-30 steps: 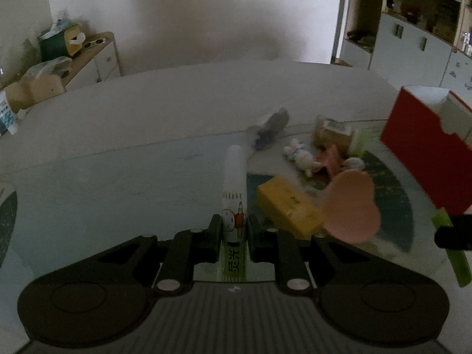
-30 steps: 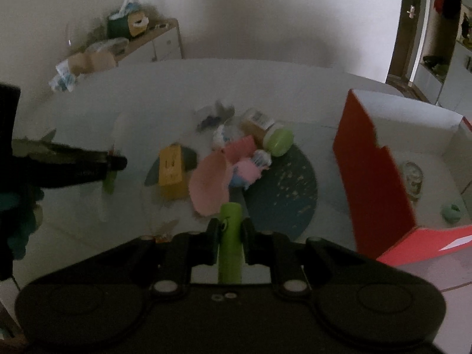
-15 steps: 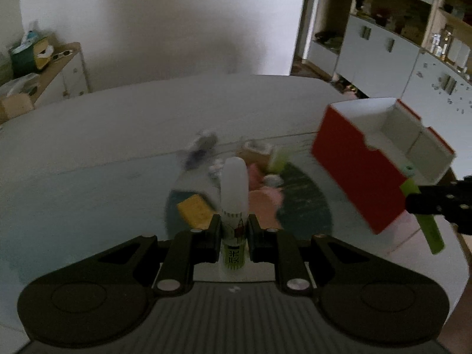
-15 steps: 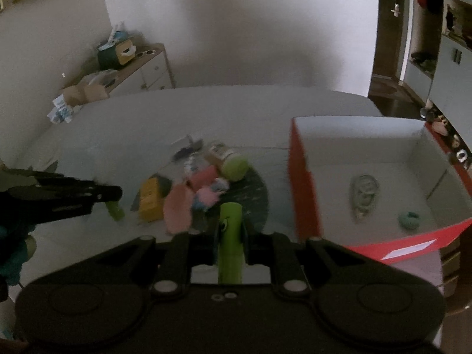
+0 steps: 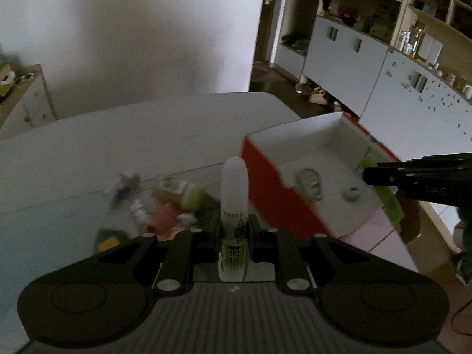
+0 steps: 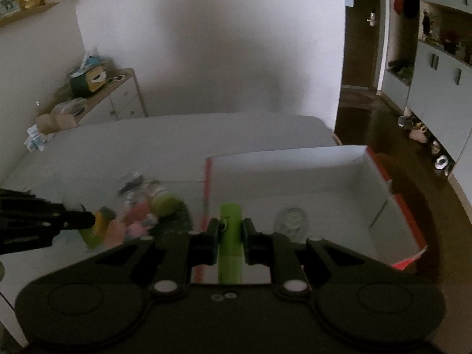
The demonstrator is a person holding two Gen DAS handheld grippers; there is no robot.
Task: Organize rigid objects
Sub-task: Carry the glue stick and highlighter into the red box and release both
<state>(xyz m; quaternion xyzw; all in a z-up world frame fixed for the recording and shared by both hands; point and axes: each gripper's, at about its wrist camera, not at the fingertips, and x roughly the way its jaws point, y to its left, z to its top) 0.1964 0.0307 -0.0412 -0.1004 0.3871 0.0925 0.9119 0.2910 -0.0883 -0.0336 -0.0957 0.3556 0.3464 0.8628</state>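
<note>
My left gripper (image 5: 234, 230) is shut on a white glue stick (image 5: 234, 197) with a green label, held upright above the table. My right gripper (image 6: 230, 228) is shut on a green tube (image 6: 230, 236), held over the near edge of the red box (image 6: 380, 171). The red box (image 5: 265, 174) has a white inside holding a clear oval thing (image 5: 309, 181) and a small teal thing (image 5: 351, 193). In the left wrist view the right gripper (image 5: 365, 174) reaches in from the right above the box. A blurred pile of toys (image 5: 174, 203) lies on a dark round mat left of the box.
A yellow block (image 5: 107, 243) lies at the pile's near left. The white table (image 6: 147, 147) runs back to the wall. A sideboard (image 6: 112, 97) with clutter stands at the far left. White cupboards (image 5: 354, 50) and a dark doorway are at the right.
Both grippers have swung to the right and risen with their loads. The red box has come toward the middle of both views, and the toy pile has slid to the left.
</note>
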